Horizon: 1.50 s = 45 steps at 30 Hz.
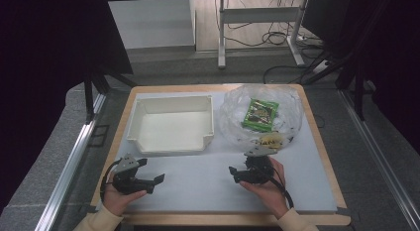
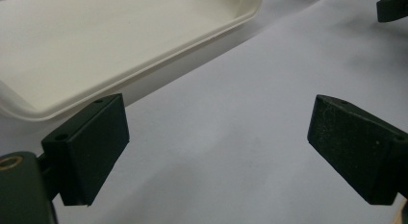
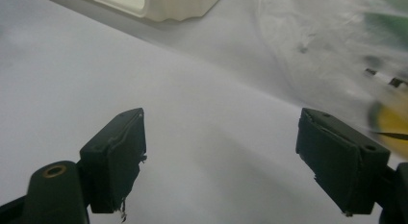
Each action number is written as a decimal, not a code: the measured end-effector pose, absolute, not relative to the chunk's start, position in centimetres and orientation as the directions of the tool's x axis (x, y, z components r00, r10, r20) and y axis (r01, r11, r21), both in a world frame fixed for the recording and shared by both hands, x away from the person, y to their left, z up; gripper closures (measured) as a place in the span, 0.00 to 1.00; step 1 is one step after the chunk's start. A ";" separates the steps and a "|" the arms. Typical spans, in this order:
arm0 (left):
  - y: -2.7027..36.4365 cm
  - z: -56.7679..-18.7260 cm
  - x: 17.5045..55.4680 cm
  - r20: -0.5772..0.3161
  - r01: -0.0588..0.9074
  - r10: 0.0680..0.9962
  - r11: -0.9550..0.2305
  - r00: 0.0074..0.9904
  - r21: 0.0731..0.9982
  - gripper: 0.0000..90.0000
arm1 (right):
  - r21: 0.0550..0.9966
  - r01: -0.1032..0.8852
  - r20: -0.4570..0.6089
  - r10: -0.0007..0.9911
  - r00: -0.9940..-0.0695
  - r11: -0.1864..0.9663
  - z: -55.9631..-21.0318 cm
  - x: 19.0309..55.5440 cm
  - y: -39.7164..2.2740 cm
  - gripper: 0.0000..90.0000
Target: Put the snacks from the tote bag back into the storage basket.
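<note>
Both hand-held grippers sit low on the worktop (image 1: 307, 191), near edge. Left hand-held gripper (image 1: 157, 179) at approx 7 o'clock of the mat, jaws spread wide, nothing btwn them; in the left gripper view I see bare mat through the gap and the white bin (image 2: 120, 51) off at 11 o'clock. Right hand-held gripper (image 1: 233, 172) at approx 5 o'clock, jaws also wide apart, empty; it's closest to the clear plastic bag (image 1: 292, 99), which lies at 1 o'clock of the worktop, just right of the white bin and apart from it.

My read on handling: the bag is thin film, light, limp, slippery and crinkly. It'll slump and slide if pinched flat on top. Best bet is a bunched fold or the near rim at 6 o'clock of the bag, pinch a pleat, not a smooth face. Green snack packet (image 1: 260, 113) inside looks light, foil-type, semi-stiff along its sealed edges; take an edge seam if reaching in. Yellow item (image 1: 270, 140) at the bag's near edge, can't ID it.

Hard to tell: where the bag's mouth is, what else is under the film w/ all the glare. The right gripper view has the bag blurred and cut off at the right edge.
</note>
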State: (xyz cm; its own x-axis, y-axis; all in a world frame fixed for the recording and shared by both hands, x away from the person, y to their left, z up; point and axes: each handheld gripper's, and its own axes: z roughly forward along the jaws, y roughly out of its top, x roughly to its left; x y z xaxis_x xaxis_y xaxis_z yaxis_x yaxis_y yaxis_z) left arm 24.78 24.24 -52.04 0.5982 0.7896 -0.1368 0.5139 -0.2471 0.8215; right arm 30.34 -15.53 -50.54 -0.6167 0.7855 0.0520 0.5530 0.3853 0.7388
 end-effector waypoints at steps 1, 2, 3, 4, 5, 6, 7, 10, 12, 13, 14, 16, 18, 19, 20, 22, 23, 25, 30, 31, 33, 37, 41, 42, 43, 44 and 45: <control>24.2 -52.1 24.8 -0.130 0.513 0.793 -0.250 0.595 0.821 0.08 | 0.739 0.553 0.051 0.787 -0.615 0.385 -50.6 30.4 -15.5 0.21; 24.2 -52.1 24.8 -0.126 0.514 0.797 -0.251 0.590 0.820 0.08 | 0.739 0.552 0.046 0.788 -0.613 0.386 -50.6 30.4 -15.5 0.24; 24.2 -52.1 24.8 -0.122 0.515 0.799 -0.254 0.588 0.819 0.08 | 0.741 0.552 0.042 0.794 -0.606 0.382 -50.6 30.3 -15.5 0.27; 24.1 -52.2 24.9 -0.115 0.513 0.800 -0.260 0.589 0.818 0.08 | 0.741 0.555 0.045 0.796 -0.603 0.378 -50.6 30.3 -15.5 0.27; 24.0 -52.2 24.9 -0.109 0.511 0.798 -0.268 0.593 0.817 0.08 | 0.741 0.555 0.045 0.796 -0.603 0.378 -50.6 30.3 -15.5 0.27; 24.0 -52.3 24.8 -0.099 0.507 0.796 -0.278 0.597 0.816 0.08 | 0.742 0.556 0.047 0.799 -0.600 0.374 -50.6 30.2 -15.4 0.26; 23.9 -52.3 24.8 -0.091 0.503 0.796 -0.285 0.599 0.816 0.08 | 0.741 0.558 0.050 0.799 -0.600 0.373 -50.5 30.2 -15.4 0.26; 23.8 -52.4 24.9 -0.091 0.501 0.793 -0.288 0.602 0.816 0.08 | 0.733 0.564 0.050 0.797 -0.602 0.380 -50.5 30.0 -15.2 0.26; 23.9 -52.4 24.9 -0.090 0.503 0.794 -0.288 0.601 0.815 0.08 | 0.730 0.566 0.051 0.796 -0.603 0.382 -50.6 30.1 -15.1 0.26; 23.9 -52.4 25.0 -0.090 0.506 0.796 -0.288 0.599 0.813 0.08 | 0.726 0.570 0.053 0.795 -0.604 0.384 -50.6 30.1 -15.0 0.27; 23.9 -52.4 25.0 -0.091 0.507 0.796 -0.288 0.599 0.812 0.09 | 0.722 0.577 0.059 0.798 -0.600 0.381 -50.7 30.2 -15.0 0.28; 23.9 -52.4 25.0 -0.090 0.510 0.794 -0.294 0.601 0.808 0.09 | 0.722 0.575 0.048 0.802 -0.595 0.384 -50.7 30.2 -15.0 0.29; 23.8 -52.3 25.0 -0.089 0.509 0.792 -0.298 0.604 0.808 0.10 | 0.724 0.568 0.031 0.805 -0.593 0.391 -50.7 30.2 -15.1 0.31; 23.7 -52.3 25.0 -0.093 0.509 0.789 -0.296 0.607 0.808 0.10 | 0.724 0.569 0.034 0.803 -0.596 0.391 -50.7 30.2 -15.2 0.31; 23.7 -52.3 25.1 -0.095 0.510 0.788 -0.296 0.608 0.808 0.10 | 0.722 0.576 0.047 0.803 -0.594 0.383 -50.7 30.1 -15.2 0.31; 23.7 -52.3 25.1 -0.096 0.516 0.791 -0.296 0.604 0.804 0.10 | 0.723 0.575 0.048 0.803 -0.594 0.382 -50.7 30.0 -15.3 0.31; 23.8 -52.3 25.1 -0.099 0.517 0.793 -0.293 0.602 0.804 0.10 | 0.724 0.573 0.050 0.800 -0.598 0.383 -50.6 30.0 -15.3 0.31; 24.0 -52.2 25.1 -0.104 0.517 0.794 -0.285 0.600 0.807 0.10 | 0.734 0.573 0.070 0.799 -0.597 0.364 -50.5 29.9 -15.2 0.32; 24.2 -52.2 25.1 -0.111 0.515 0.793 -0.276 0.599 0.811 0.11 | 0.732 0.577 0.084 0.792 -0.605 0.363 -50.6 29.9 -14.9 0.33; 24.2 -52.2 25.1 -0.110 0.515 0.793 -0.277 0.599 0.811 0.11 | 0.730 0.577 0.085 0.790 -0.607 0.365 -50.6 29.9 -14.9 0.33; 24.2 -52.2 25.1 -0.102 0.511 0.794 -0.281 0.599 0.812 0.11 | 0.735 0.578 0.090 0.794 -0.601 0.354 -50.5 30.0 -15.0 0.34; 24.2 -52.2 25.1 -0.099 0.506 0.792 -0.283 0.602 0.815 0.11 | 0.747 0.571 0.093 0.796 -0.598 0.341 -50.2 30.0 -14.8 0.35; 24.1 -52.2 25.0 -0.094 0.498 0.788 -0.286 0.608 0.819 0.11 | 0.758 0.553 0.092 0.782 -0.616 0.346 -49.2 30.0 -14.4 0.36; 24.1 -52.2 25.0 -0.095 0.498 0.788 -0.286 0.608 0.818 0.11 | 0.758 0.553 0.092 0.782 -0.616 0.346 -49.2 30.0 -14.4 0.36; 24.2 -52.3 25.1 -0.092 0.497 0.787 -0.291 0.610 0.817 0.11 | 0.763 0.539 0.074 0.780 -0.621 0.357 -48.6 30.0 -14.1 0.36; 24.1 -52.3 25.1 -0.092 0.498 0.786 -0.293 0.612 0.816 0.11 | 0.763 0.539 0.074 0.780 -0.621 0.357 -48.6 30.0 -14.1 0.36; 24.1 -52.3 25.2 -0.089 0.498 0.782 -0.300 0.616 0.814 0.11 | 0.766 0.535 0.071 0.779 -0.623 0.358 -48.4 30.1 -13.9 0.36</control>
State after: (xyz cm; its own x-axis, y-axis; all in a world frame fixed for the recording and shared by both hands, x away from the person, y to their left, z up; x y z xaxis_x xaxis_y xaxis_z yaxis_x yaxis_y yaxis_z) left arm 25.17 24.08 -52.33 0.6164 0.7824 -0.0889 0.4977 -0.2996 0.8140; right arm 30.07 -13.93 -48.35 -0.6232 0.7788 0.0714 0.5346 0.3576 0.7657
